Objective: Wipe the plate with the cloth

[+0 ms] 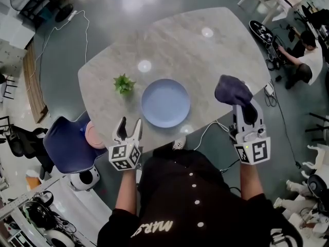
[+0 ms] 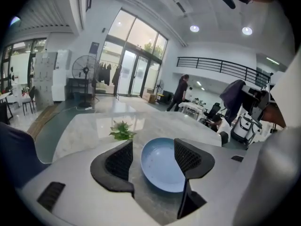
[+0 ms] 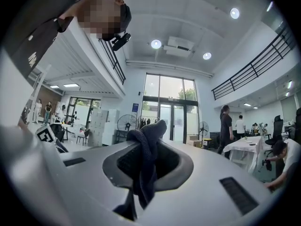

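A round light-blue plate (image 1: 165, 103) lies on the marble table (image 1: 205, 60), near its front edge. My left gripper (image 1: 129, 125) hovers just in front and to the left of it, open with nothing between its fingers. In the left gripper view the plate (image 2: 162, 166) shows beyond and between the spread jaws of the left gripper (image 2: 154, 160). My right gripper (image 1: 244, 109) is off the table's right front edge, shut on a dark blue-grey cloth (image 1: 232, 90). In the right gripper view the bunched cloth (image 3: 146, 145) hangs pinched in the right gripper (image 3: 148, 161), held level and apart from the plate.
A small green potted plant (image 1: 124, 83) stands just left of the plate and appears in the left gripper view as the plant (image 2: 122, 131). A blue chair (image 1: 67, 143) with a pink object (image 1: 95, 135) sits at the table's left front. A person (image 1: 303, 55) crouches at the far right.
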Demonstrator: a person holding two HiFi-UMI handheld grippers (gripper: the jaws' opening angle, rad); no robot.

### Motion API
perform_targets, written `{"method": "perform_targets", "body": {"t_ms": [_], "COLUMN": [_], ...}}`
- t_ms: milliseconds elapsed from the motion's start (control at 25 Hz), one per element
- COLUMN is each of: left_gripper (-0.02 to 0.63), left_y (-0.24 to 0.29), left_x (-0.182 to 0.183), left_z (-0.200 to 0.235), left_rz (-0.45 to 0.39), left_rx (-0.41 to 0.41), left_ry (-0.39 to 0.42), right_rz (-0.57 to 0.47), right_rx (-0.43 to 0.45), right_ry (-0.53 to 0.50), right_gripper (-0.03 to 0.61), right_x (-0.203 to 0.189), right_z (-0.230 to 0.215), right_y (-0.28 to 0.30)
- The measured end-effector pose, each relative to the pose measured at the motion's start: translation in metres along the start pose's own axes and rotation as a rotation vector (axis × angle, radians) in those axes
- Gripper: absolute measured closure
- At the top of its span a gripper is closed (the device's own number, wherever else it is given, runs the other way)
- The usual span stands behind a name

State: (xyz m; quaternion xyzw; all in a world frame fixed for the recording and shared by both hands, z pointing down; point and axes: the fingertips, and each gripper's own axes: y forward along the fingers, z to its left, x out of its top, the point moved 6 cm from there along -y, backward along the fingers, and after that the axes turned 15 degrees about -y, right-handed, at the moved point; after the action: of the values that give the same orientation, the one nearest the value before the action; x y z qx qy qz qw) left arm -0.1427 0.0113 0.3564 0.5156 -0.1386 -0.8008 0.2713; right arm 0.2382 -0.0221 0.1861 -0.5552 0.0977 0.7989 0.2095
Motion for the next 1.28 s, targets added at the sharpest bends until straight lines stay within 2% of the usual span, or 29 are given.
{"method": "perform_targets", "body": {"t_ms": [200, 440, 640, 1000, 1280], "left_gripper": [0.335, 0.388, 0.408, 0.499, 0.513], "left_y": [0.036, 0.076, 0.102, 0.124, 0.133], "left_x": [-0.016, -0.036, -0.053, -0.074, -0.087], "left_z": [0.014, 0.028, 0.044, 0.06, 0.059], "left_rz": [0.099, 0.176, 0.218, 0.259, 0.317], "left_rx": [0.005, -0.002, 0.005, 0.004, -0.006], "left_ry": [-0.048, -0.052, -0.08, -0.188, -0.244], "right_rz": [0.037, 0.053, 0.048, 0.035, 0.029], "right_rx": [0.076, 0.175, 0.252, 0.359, 0.439], "right_ry": [-0.054, -0.081, -0.086, -0.069, -0.081], "right_gripper": [0.548, 0.548, 0.548, 0.546, 0.548], "right_x": [-0.015, -0.044, -0.06, -0.079, -0.089], "right_z": [0.009, 0.03, 0.058, 0.095, 0.124], "right_y": [0.037, 0.076, 0.1, 0.122, 0.135]}}
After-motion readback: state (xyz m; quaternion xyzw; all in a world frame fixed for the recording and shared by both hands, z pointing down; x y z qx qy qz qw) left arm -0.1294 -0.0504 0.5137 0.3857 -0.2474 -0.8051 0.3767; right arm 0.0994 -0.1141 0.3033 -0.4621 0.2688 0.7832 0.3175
